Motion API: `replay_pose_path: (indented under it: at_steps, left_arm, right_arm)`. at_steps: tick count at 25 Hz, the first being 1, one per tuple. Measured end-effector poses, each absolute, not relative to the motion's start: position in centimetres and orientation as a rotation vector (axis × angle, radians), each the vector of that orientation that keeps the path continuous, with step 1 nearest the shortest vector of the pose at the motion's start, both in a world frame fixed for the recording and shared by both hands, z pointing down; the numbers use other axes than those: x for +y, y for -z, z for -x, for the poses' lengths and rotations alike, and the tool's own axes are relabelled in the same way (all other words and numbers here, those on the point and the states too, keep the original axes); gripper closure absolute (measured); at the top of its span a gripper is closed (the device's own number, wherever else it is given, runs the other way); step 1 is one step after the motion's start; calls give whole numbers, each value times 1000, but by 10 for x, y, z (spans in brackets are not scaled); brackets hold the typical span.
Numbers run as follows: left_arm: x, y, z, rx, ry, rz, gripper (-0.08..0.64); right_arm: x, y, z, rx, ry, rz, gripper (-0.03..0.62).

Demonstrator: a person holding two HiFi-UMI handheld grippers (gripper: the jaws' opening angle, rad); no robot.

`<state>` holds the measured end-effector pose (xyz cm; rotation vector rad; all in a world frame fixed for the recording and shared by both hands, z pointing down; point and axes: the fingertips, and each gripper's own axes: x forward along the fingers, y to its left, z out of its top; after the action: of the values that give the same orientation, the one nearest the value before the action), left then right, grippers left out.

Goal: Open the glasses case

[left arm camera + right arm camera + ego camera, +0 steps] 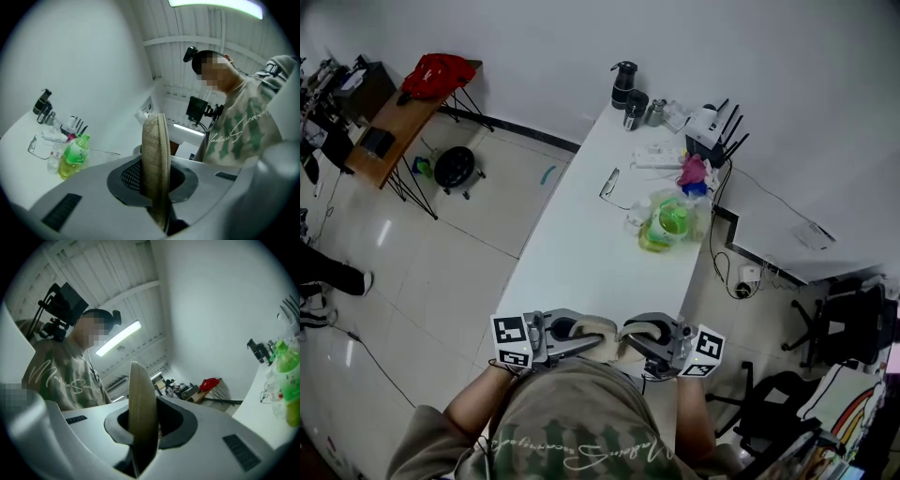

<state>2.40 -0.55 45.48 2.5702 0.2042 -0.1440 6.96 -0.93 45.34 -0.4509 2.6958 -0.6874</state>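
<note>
Currently, the glasses case (602,337) is pinched at opposite ends by the closed left tool (581,345) and right tool (633,342), held above the desk's (581,253) near end, and could be dropped if tugged against its seemingly shut zip.

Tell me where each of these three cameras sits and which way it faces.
Head view: on the person's head, looking steeply down at the white table; shows their sweatshirt and the left gripper and right gripper, both clamped on the glasses case.
Left gripper view: on the left gripper, looking along its jaws past the case's zipper at the person's torso.
Right gripper view: on the right gripper, likewise facing the person.
Shared: both gripper views show the green bottle and glasses.
</note>
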Motion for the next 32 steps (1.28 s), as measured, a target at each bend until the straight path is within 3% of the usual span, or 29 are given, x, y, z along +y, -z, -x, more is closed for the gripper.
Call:
replay_pose_path:
  at_steps: [19, 23, 27, 32]
  left_arm:
    - [64, -417, -16, 868, 306, -2404, 515]
    - [25, -449, -28, 550, 260, -2416, 514]
    - [-17, -528, -36, 112, -4, -2466, 512]
    - [4, -571, -30, 69, -281, -2508, 475]
  right_arm:
    - [52, -422, -48, 2551, 723, -173, 529]
    - [17, -454, -68, 2586, 754, 201, 528]
    - [-27, -520, -97, 2714, 773, 764, 528]
    - [-25, -574, -97, 2710, 781, 774, 528]
